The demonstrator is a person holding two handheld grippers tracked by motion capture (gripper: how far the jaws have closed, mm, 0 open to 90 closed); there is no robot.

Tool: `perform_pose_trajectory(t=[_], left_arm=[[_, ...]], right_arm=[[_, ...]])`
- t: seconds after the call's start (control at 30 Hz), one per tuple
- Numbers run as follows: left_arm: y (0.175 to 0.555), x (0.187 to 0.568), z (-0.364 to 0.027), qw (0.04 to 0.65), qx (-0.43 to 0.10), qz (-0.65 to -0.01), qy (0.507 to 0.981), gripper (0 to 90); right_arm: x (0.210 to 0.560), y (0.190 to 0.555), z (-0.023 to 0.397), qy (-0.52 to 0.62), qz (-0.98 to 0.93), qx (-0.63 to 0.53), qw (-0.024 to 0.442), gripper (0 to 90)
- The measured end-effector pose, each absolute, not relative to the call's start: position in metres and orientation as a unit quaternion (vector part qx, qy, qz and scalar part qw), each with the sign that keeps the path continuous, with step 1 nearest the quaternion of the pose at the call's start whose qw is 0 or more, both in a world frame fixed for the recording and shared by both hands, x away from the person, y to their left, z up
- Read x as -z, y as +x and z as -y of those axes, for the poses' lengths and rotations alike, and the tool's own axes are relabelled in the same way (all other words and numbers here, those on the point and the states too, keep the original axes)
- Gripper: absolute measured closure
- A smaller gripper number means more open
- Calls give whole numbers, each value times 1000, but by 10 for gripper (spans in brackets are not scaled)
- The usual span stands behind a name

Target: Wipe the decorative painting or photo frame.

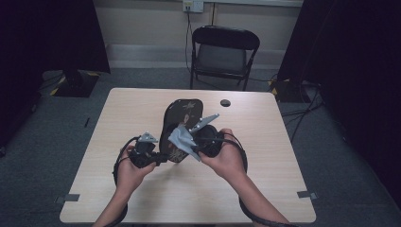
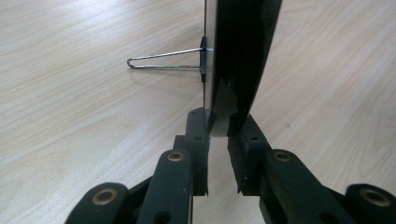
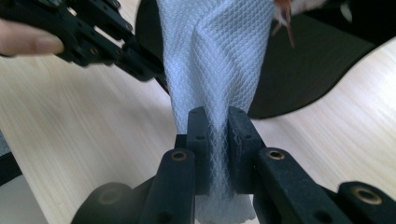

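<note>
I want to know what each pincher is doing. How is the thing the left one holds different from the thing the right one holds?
The left gripper pinches a stiff black board by its edge; the right gripper pinches a soft pale cloth. The board stands on edge on the table, while the cloth is bunched and folded. The board is much bigger than the cloth. Both are clamped tight between black jaws.

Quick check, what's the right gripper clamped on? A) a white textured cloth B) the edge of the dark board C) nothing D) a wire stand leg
A: in the right gripper view the right gripper has its fingers pinched on a white textured cloth, which hangs in front of the dark board; the board's edge sits in the left gripper instead.
</note>
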State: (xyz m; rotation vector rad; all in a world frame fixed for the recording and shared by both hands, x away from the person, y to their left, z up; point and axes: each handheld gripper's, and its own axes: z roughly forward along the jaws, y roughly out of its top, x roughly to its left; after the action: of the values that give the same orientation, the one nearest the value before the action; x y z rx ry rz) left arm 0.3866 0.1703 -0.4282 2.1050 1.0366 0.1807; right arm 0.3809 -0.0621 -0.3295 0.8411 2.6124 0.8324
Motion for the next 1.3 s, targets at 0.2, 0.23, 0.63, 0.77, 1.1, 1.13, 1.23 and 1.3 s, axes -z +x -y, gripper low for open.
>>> perform_pose_trajectory(t=[0.2,0.23,0.63,0.77,1.1,1.13,1.23,1.3], left_arm=[[387,429,-171,383,-70,-405,828,783],[387,429,-171,383,-69,-406,827,783],[387,429,-172,382,-70,-404,828,783],[387,429,-171,383,-70,-405,827,783],[387,428,-171,380,-70,-404,829,783],[387,428,-171,381,-71,-404,828,783],[387,429,-171,381,-71,-404,829,782],[387,429,-171,380,-71,-404,829,783]], right_arm=[[346,387,50,288,-910,-270,127,815],[350,387,49,288,-911,-268,122,815],[401,392,47,301,-919,-235,97,815],[416,391,47,307,-921,-221,89,815],[444,389,47,314,-927,-193,71,815],[446,389,47,314,-928,-190,69,815],[448,388,49,315,-928,-189,65,815],[444,387,52,315,-926,-195,69,815]])
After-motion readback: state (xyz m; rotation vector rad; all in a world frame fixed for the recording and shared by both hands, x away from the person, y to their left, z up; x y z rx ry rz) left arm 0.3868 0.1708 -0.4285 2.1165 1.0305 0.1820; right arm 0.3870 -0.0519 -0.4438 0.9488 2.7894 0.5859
